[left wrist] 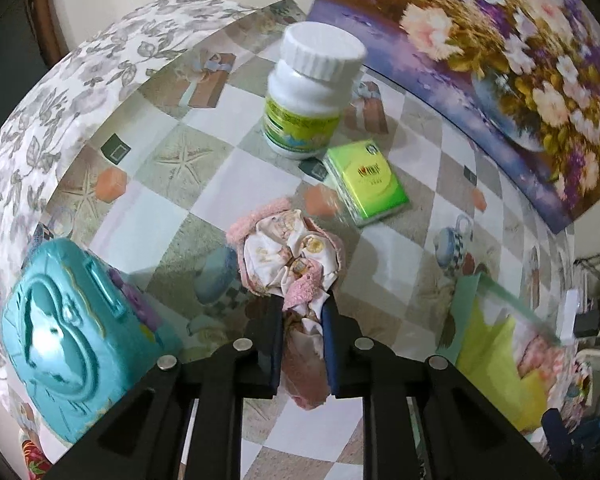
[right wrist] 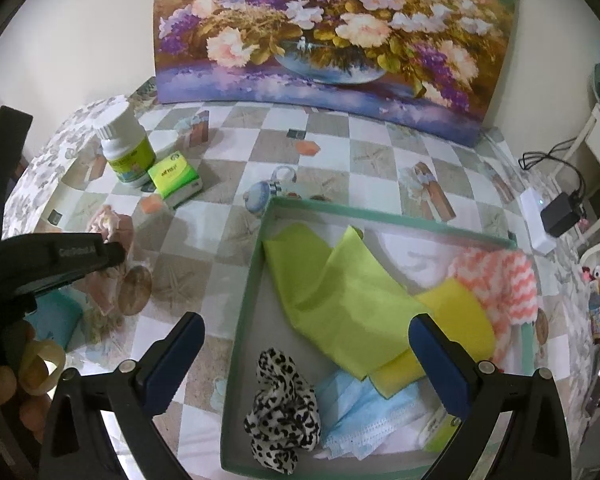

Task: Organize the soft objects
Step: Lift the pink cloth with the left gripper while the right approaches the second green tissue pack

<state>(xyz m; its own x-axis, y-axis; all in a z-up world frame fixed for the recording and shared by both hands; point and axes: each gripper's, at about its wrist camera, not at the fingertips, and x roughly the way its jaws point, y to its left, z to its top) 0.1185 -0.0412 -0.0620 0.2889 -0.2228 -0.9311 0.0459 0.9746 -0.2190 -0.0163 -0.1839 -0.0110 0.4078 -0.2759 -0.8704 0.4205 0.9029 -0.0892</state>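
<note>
Two grippers, left gripper (left wrist: 302, 316) clamping pink cloth (left wrist: 288, 252), right gripper (right wrist: 306, 350) spread wide above green tray (right wrist: 244, 308).

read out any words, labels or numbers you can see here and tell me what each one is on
"GenRobot.AI", blurred so the reading is unsure: on the side of the left hand-held gripper, seen in the right wrist view.
Green tissue pack: red logo and small print, too blurred to read.
White bottle: green label text too small to read.
Teal case: embossed figure only, no letters.
</note>
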